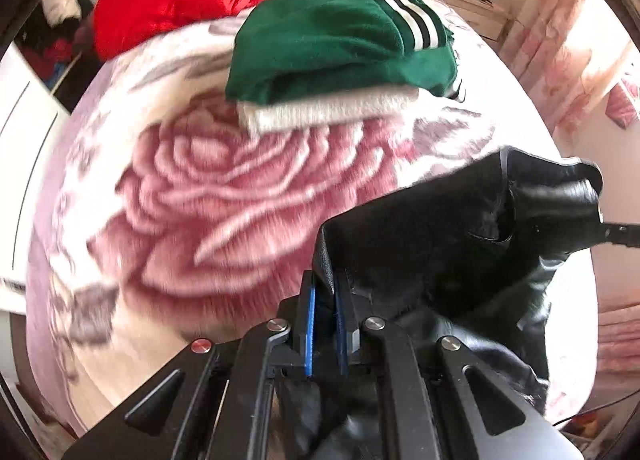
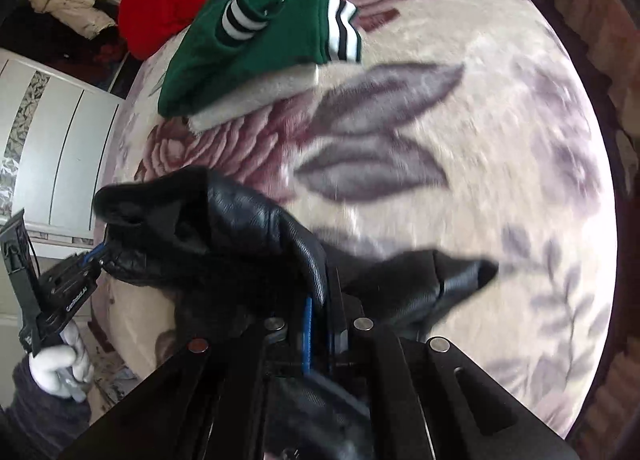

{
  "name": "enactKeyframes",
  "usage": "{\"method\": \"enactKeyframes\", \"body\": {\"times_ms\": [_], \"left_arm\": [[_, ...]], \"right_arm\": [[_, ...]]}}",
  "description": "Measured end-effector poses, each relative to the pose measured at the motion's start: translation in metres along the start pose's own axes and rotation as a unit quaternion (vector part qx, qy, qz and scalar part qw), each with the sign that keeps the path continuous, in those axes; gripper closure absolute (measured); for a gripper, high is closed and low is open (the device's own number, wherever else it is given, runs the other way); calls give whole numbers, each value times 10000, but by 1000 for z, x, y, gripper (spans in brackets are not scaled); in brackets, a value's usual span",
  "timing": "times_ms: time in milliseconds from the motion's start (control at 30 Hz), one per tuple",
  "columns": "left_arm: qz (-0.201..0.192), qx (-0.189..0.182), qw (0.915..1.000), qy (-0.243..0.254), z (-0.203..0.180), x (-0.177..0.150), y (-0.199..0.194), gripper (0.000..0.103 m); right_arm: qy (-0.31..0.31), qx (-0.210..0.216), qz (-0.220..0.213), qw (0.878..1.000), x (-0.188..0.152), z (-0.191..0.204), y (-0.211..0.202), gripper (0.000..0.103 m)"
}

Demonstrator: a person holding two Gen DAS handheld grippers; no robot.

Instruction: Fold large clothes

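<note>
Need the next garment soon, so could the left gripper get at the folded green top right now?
Probably not: the left gripper is shut on the black leather garment; the green top lies uncovered.

no text can be read with certainty. small white lettering runs along the side of the left hand-held gripper (image 2: 96, 260) in the right wrist view, but it is too blurred to make out.

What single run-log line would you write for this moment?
step: lift jacket | left hand-held gripper: shut on black jacket | right hand-held gripper: shut on jacket | folded pile: on blanket
</note>
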State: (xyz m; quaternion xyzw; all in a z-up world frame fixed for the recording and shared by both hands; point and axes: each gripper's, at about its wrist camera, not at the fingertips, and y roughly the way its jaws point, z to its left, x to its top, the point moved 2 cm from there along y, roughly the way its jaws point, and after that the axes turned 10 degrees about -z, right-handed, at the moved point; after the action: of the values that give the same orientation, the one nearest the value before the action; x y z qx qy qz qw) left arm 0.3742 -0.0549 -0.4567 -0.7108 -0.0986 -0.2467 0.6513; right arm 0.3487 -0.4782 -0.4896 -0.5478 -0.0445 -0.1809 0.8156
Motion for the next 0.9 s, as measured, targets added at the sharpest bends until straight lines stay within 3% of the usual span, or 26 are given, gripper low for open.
{"method": "enactKeyframes", "body": {"times_ms": [200,333,433,500,633,700,733,767,800,900], "left_arm": [[409,-198,9980,-447,-6,-59,3,97],[1052,-301,9917,-669,-8,-120,7,98],[1320,-431,9864,-875,-5,-147,2,93],[1509,-519,9803,-1166,1,-155,-3,93],[1671,-694,9668,-1804,19,-162,-13,92],[1672,-708,9619,-2045,27,-166,-19,86],[1660,-713,9603,-2124,30,-168,-21,72],[1631,-747,9581,-2234,32,-170,-22,54],[1611,-755,9570,-2293,34,-170,-24,47],[1616,-843,9504,-2521,33,-174,-19,44]], "right_arm": [[243,-18,282,9993,-76,-6,-14,98],[348,-154,621,9973,-130,-24,-5,97],[453,-197,912,9946,-159,-37,9,95],[475,-169,979,9939,-171,-42,11,91],[145,-500,949,9941,-180,-35,1,86],[-144,-719,932,9929,-180,-25,-7,85],[-331,-843,912,9917,-179,-18,-10,84],[-552,-1055,915,9887,-181,-11,-12,81],[-703,-1262,966,9848,-182,-6,-13,67],[-899,-1614,1073,9769,-191,0,-13,22]]}}
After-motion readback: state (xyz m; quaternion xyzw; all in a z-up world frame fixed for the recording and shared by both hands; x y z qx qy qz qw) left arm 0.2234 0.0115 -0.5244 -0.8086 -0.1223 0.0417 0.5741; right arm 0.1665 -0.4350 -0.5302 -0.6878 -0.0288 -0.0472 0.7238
